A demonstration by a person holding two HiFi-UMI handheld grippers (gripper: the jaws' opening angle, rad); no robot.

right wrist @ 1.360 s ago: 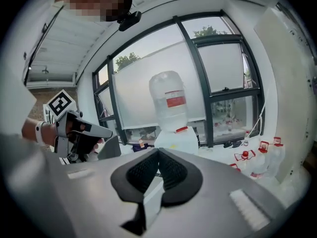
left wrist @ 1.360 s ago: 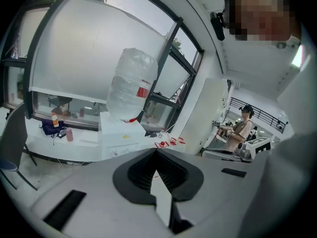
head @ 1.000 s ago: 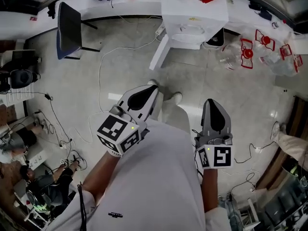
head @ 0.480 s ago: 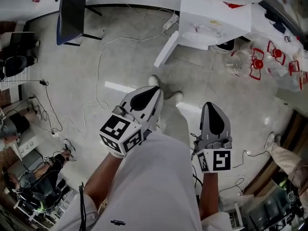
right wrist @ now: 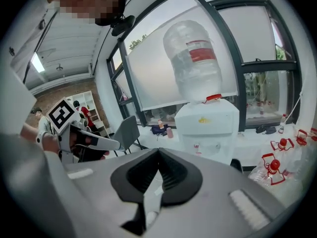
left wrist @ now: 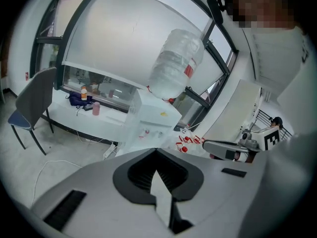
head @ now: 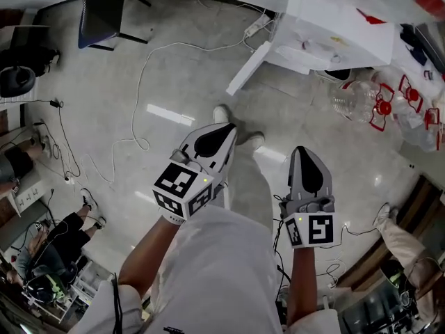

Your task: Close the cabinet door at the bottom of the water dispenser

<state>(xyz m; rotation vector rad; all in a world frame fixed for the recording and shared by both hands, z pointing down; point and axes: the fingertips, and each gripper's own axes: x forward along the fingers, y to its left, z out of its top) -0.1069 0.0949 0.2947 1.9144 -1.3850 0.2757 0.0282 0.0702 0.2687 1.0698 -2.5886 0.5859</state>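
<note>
- Fingers (left wrist: pixel 99 182) of the left gripper (left wrist: pixel 156 150) were pressed together at their tips, with nothing held between them.
- Those of the right gripper (right wrist: pixel 158 150) were likewise drawn together and empty.
- In the head view both grippers hung side by side above the person's trousers, pointing forward over the tiled floor (head: pixel 174 82).
- Just ahead lay the person's shoes (head: pixel 222 113), and to their left a white cable (head: pixel 139 96) trailed across the tiles.
- Farther on, the cabinet door (head: pixel 248 68) appeared to stand swung out from the foot of the water dispenser (head: pixel 334 40), well apart from both grippers.
- An upturned water bottle (right wrist: pixel 193 58) sat on top of the dispenser.
- To its right, empty bottles (head: pixel 358 101) with red handles lay on the floor.
- At the far left stood a dark chair (head: pixel 101 12).
</note>
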